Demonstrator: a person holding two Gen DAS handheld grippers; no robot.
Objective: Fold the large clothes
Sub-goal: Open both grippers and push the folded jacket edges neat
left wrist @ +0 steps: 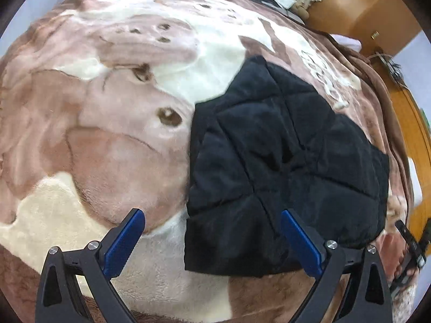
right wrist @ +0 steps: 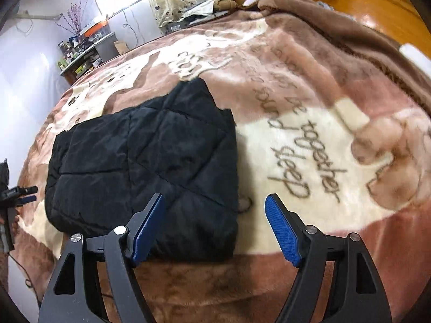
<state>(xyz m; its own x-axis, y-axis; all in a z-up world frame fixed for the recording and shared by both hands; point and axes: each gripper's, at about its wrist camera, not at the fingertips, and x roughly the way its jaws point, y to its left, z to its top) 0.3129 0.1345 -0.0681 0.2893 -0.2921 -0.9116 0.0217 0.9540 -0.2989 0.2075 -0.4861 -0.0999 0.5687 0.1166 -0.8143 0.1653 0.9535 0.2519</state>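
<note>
Left wrist view: the left gripper (left wrist: 212, 231) stands wide apart at the bottom, gripping nothing. The folded black quilted jacket (left wrist: 285, 167) lies right of centre on the brown-and-cream bear blanket (left wrist: 107, 123).

Right wrist view: the right gripper (right wrist: 215, 215) is spread apart, empty, at the bottom. The jacket (right wrist: 145, 167) lies left of centre; the blanket (right wrist: 309, 134) shows script lettering at right.
</note>
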